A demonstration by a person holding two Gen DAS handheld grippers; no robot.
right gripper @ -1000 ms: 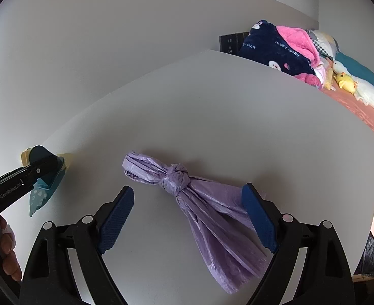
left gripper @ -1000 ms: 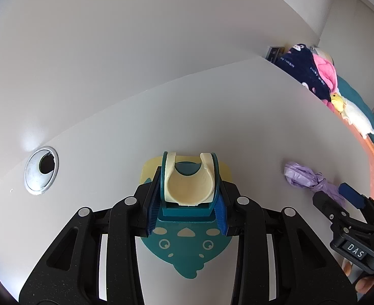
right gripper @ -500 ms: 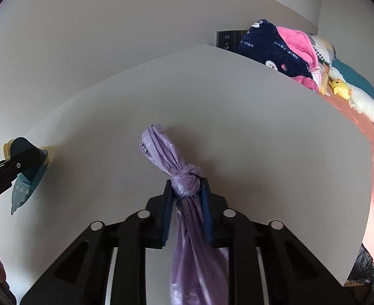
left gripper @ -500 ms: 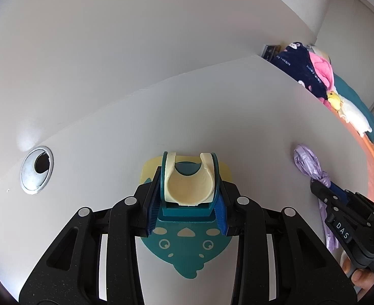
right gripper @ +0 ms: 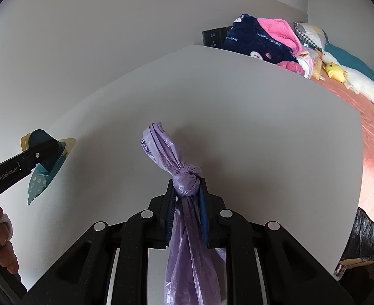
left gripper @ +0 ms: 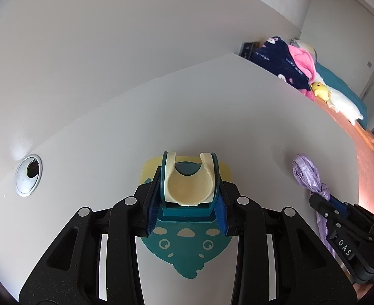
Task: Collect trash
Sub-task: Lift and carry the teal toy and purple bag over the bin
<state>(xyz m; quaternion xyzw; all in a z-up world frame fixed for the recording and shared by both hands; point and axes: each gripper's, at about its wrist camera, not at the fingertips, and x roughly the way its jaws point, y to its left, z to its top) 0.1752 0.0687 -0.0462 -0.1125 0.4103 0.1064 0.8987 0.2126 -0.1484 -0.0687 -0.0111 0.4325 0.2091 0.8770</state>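
My right gripper (right gripper: 186, 198) is shut on a knotted purple plastic bag (right gripper: 161, 150), just below the knot; the bag's tail hangs down between the arms. The bag also shows in the left wrist view (left gripper: 306, 175) at the far right, with the right gripper (left gripper: 327, 203) on it. My left gripper (left gripper: 188, 193) is shut on a teal and cream holder (left gripper: 188, 185) that has a teal fish-shaped base (left gripper: 187, 251) and a yellow backing. The holder shows at the left of the right wrist view (right gripper: 44, 167). Both are over a white table (right gripper: 238, 117).
A round metal cable grommet (left gripper: 28, 175) sits in the table at the left. A bed with dark blue and pink clothes (right gripper: 260, 40) and plush toys (right gripper: 337, 72) lies beyond the table's far right edge. A black bag (right gripper: 365, 244) stands below the table's right side.
My right gripper closed on the purple bag below its knot and raised it, so the bag's top now points up. My left gripper kept its hold on the holder.
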